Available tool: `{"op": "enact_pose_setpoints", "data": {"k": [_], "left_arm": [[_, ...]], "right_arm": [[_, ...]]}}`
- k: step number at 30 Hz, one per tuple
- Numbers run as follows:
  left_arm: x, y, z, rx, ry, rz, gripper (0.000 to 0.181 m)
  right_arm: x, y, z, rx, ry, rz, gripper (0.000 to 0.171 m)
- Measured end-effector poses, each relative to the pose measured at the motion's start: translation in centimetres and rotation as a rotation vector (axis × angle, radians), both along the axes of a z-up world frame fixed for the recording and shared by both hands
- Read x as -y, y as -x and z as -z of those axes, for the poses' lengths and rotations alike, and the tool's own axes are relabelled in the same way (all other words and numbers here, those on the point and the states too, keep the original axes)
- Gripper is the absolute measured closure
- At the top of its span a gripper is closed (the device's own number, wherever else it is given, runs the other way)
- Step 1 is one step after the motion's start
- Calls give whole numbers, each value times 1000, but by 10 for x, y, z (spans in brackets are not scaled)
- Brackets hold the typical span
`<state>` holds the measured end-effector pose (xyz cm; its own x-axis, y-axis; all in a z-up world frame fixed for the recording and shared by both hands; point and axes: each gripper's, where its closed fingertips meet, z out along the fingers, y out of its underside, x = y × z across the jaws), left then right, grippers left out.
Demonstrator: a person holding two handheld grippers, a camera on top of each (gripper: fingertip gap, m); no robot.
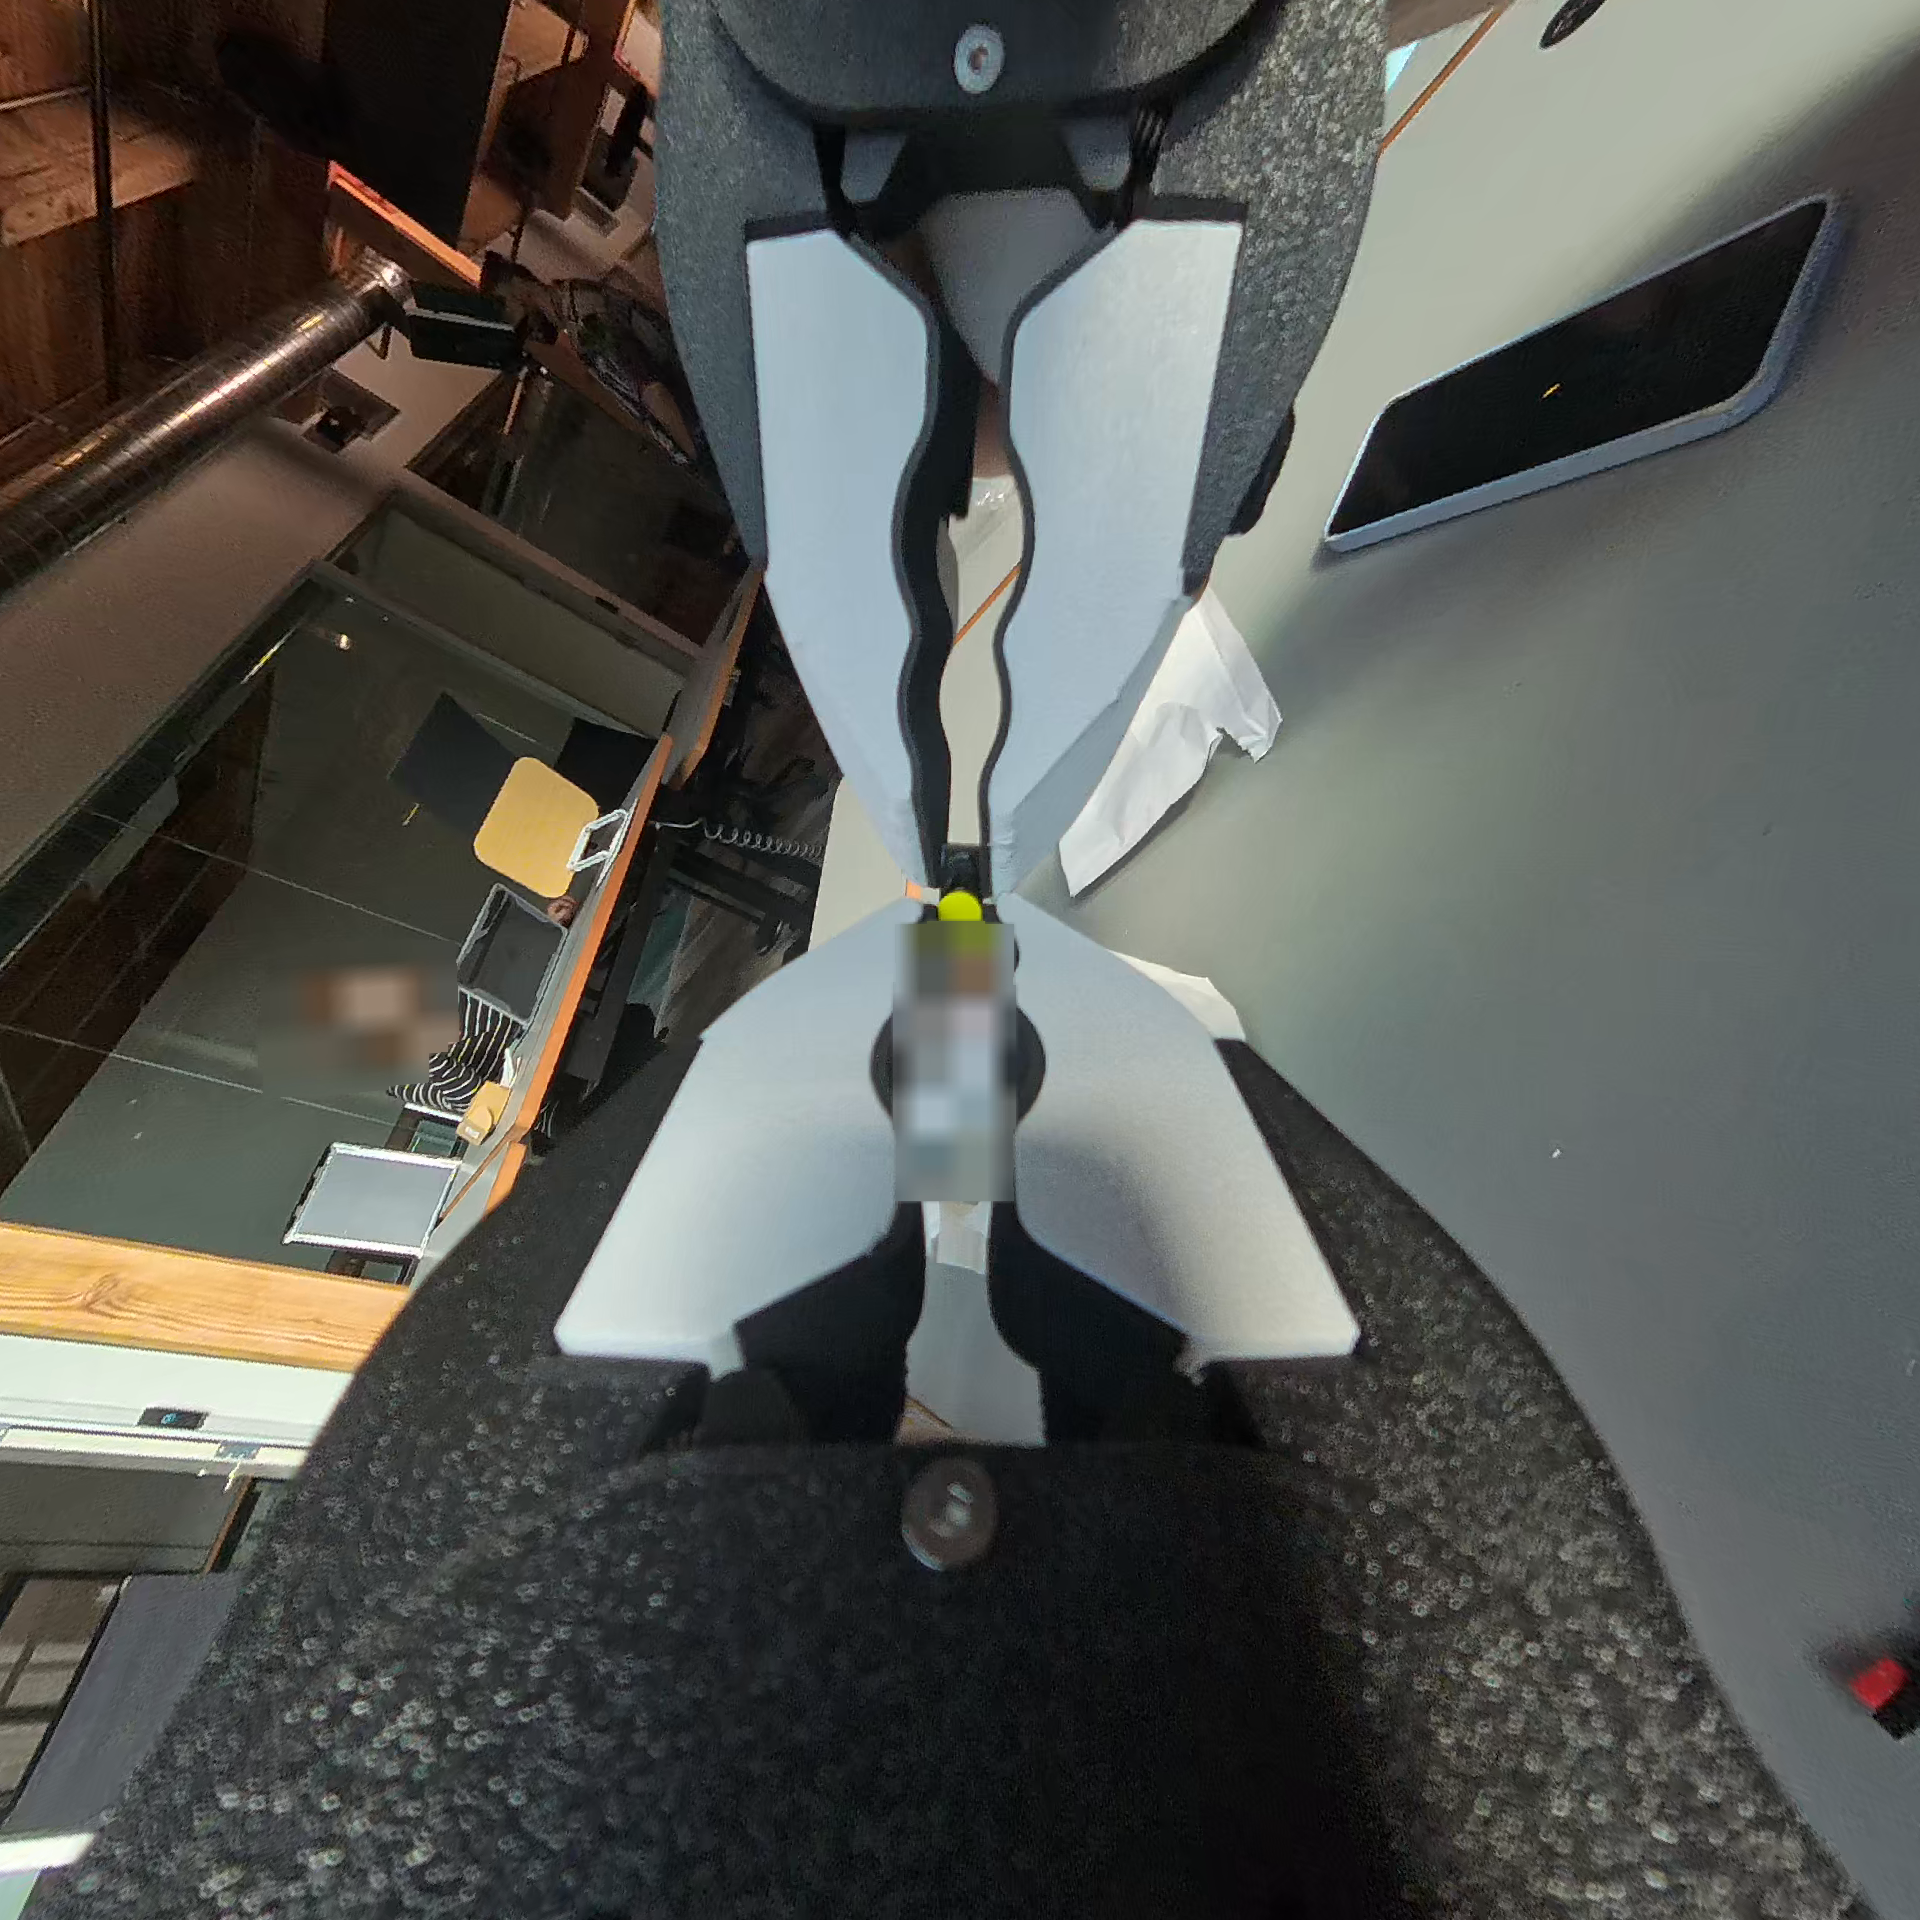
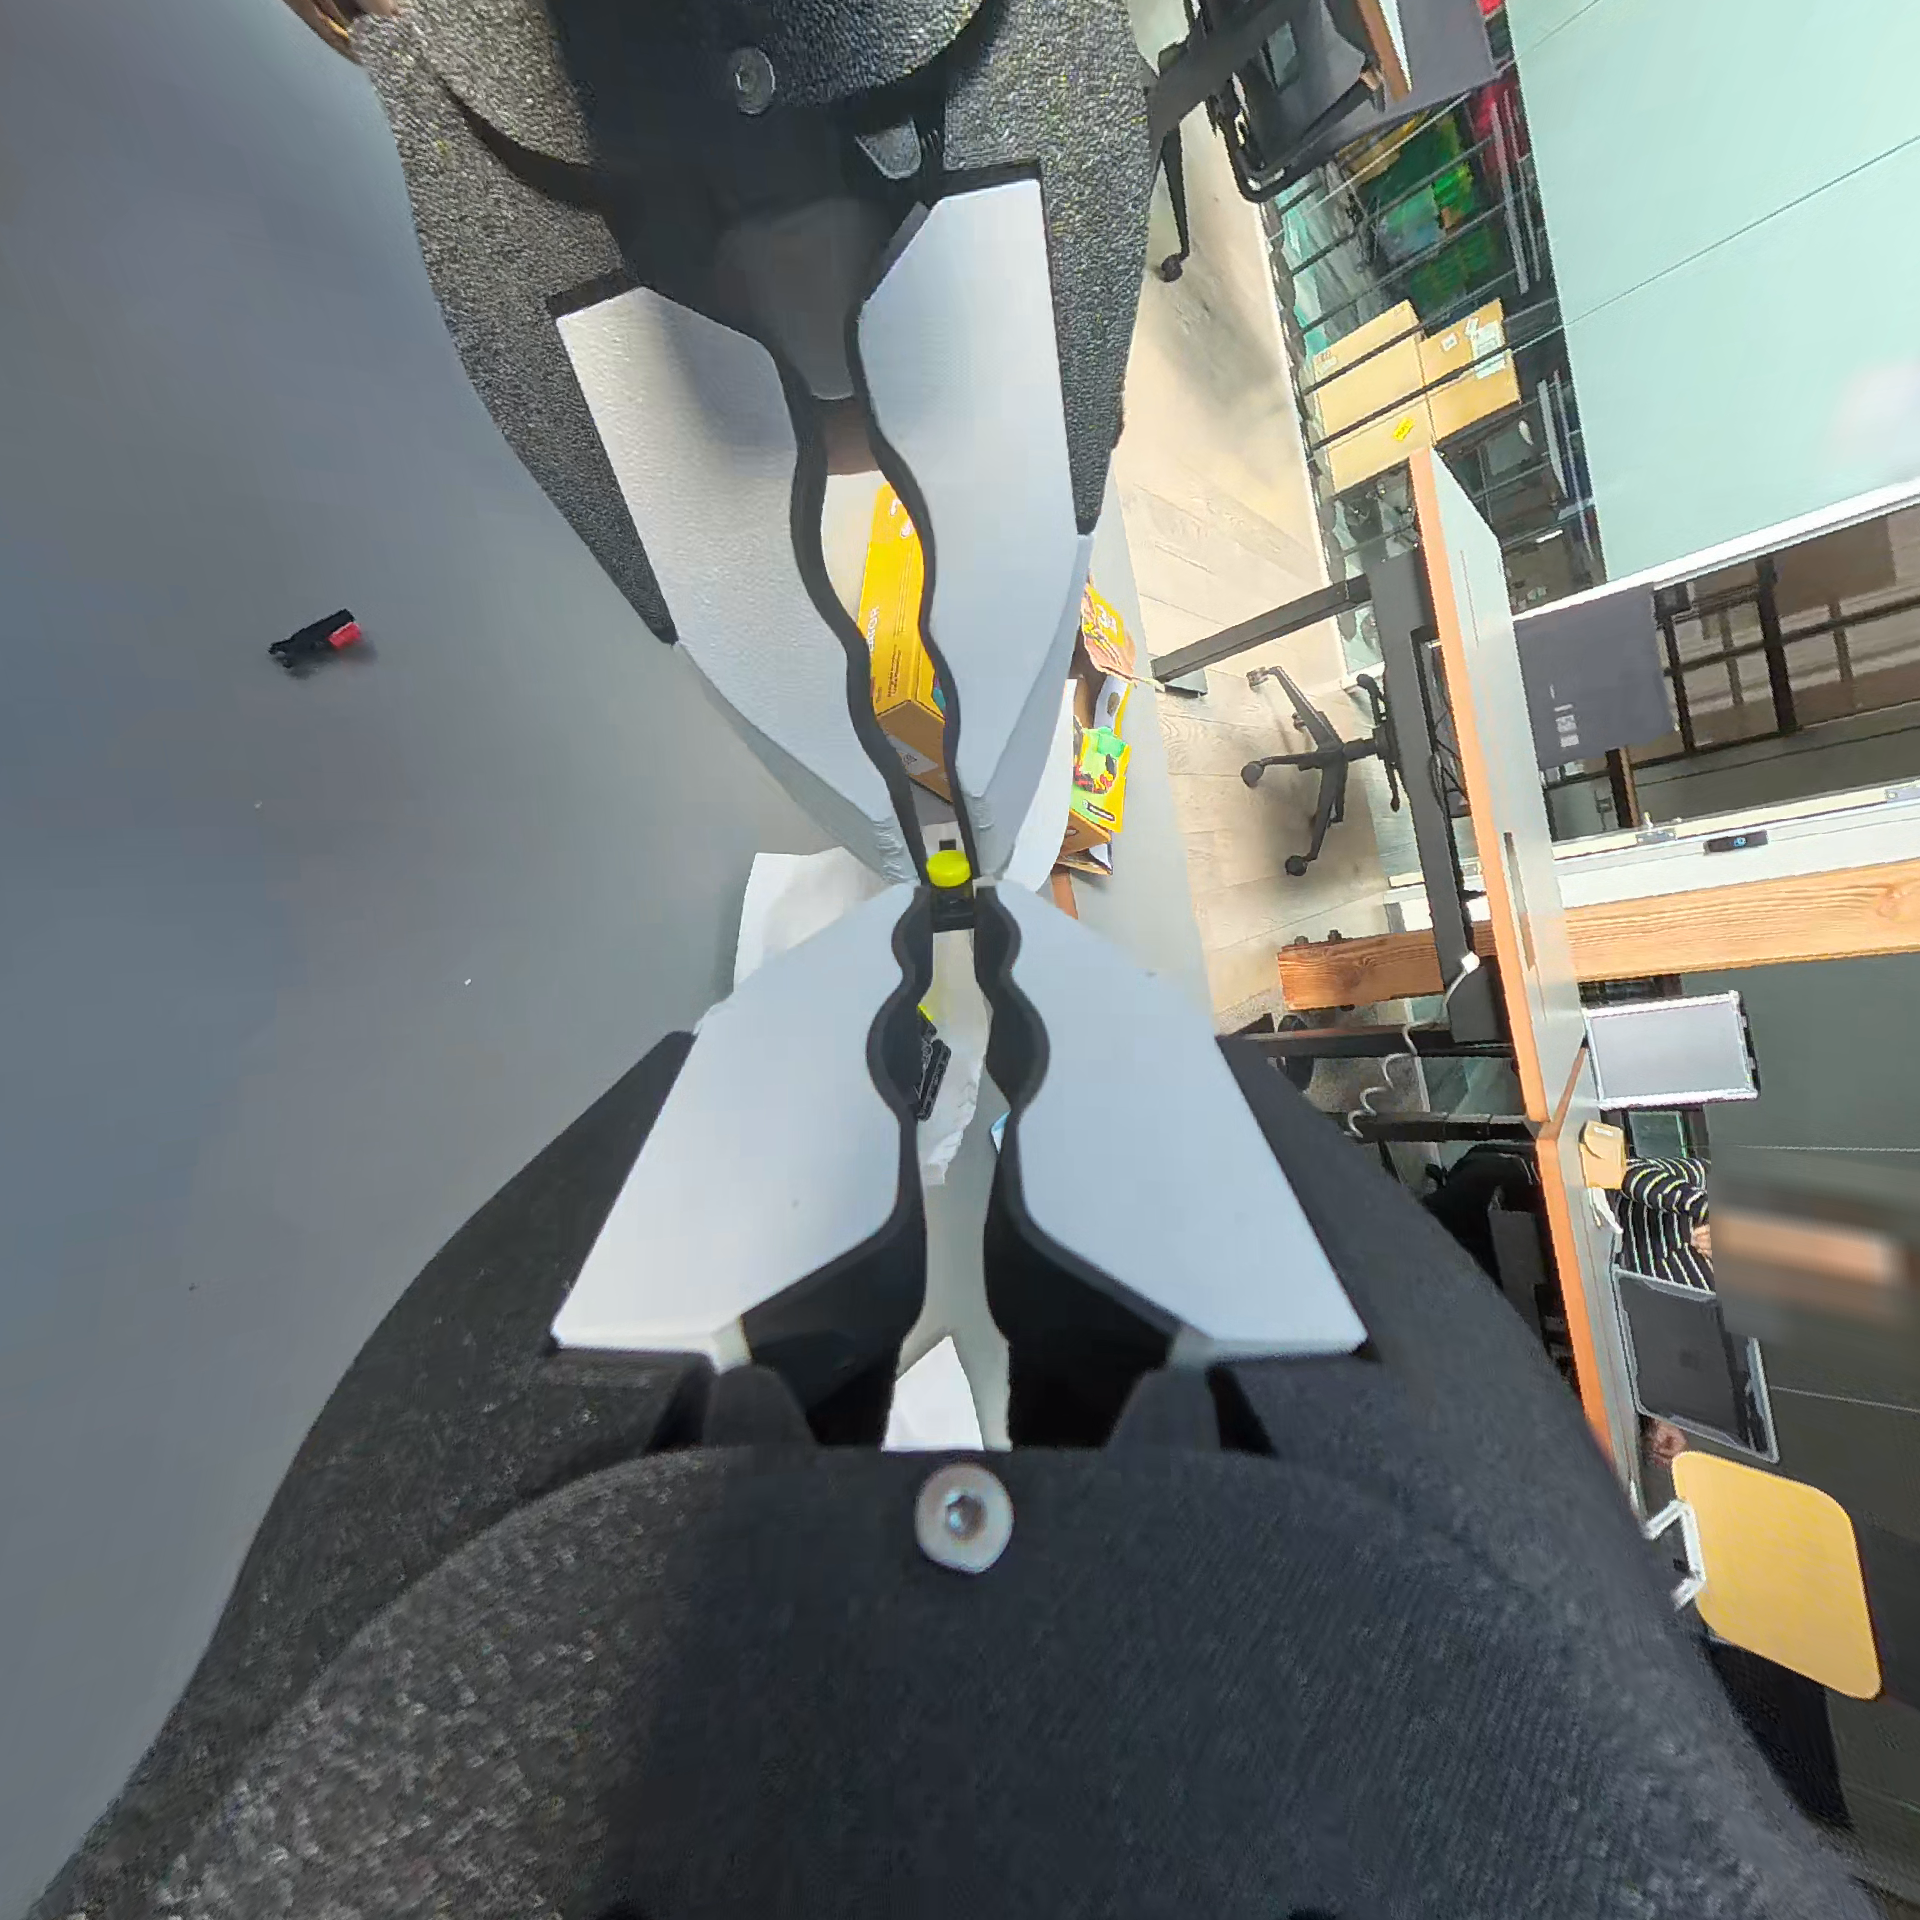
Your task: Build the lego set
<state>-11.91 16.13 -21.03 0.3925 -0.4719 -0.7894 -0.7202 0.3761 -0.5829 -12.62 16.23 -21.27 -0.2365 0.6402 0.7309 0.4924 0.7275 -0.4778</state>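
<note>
Both grippers meet tip to tip above the grey table (image 1: pixel 1558 935). My left gripper (image 1: pixel 956 920) is shut on a small yellow-green round piece (image 1: pixel 958 906). My right gripper (image 2: pixel 954 906) is shut on a small black piece (image 2: pixel 954 914). The round piece (image 2: pixel 948 865) touches the end of the black piece. In the left wrist view the right gripper (image 1: pixel 961 857) comes in from the top, with the black piece (image 1: pixel 961 862) at its tips. In the right wrist view the left gripper (image 2: pixel 948 857) comes in from the top.
A dark phone (image 1: pixel 1579 374) and torn white paper (image 1: pixel 1164 727) lie on the table. A small red and black piece (image 2: pixel 317 639) lies apart on the grey top. A yellow box (image 2: pixel 899 644) and black parts on white paper (image 2: pixel 928 1060) lie under the grippers. A person sits far off. Both grippers' tips are close together, under 4 cm apart.
</note>
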Motion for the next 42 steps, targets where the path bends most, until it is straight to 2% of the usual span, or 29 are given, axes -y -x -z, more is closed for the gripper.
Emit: {"op": "enact_pose_setpoints", "data": {"k": [3,7,13,16,17,19,21,24,25,28,33,40,42], "left_arm": [[0,2,10,-11,2,-45,174],[6,0,25,-5,33,-28,174],[12,-3,34,33,112,17,175],[20,-7,31,137,141,61,177],[27,-12,20,212,129,101,181],[21,-6,22,169,107,39,181],[16,4,34,157,120,-9,181],[17,2,36,157,114,-17,181],[17,-3,38,131,108,-19,172],[15,-15,44,47,92,-20,168],[12,-21,47,-31,87,-25,177],[16,-14,48,-7,117,-8,181],[18,-16,47,13,120,3,173]], "right_arm": [[-3,1,11,-11,28,28,163],[1,-1,29,23,-16,15,163],[-1,-4,41,146,-314,10,163],[-3,-3,49,192,-348,-5,165],[-19,-10,59,270,-400,54,164],[-16,-14,76,251,-353,2,164],[-14,-20,77,257,-293,45,163],[-5,-20,63,143,-140,48,163],[-7,-21,59,129,-144,66,163],[-1,-18,58,145,-175,67,163],[5,-19,60,219,-250,56,163],[6,-25,56,159,-125,53,163],[4,-27,59,180,-120,74,163]]}}
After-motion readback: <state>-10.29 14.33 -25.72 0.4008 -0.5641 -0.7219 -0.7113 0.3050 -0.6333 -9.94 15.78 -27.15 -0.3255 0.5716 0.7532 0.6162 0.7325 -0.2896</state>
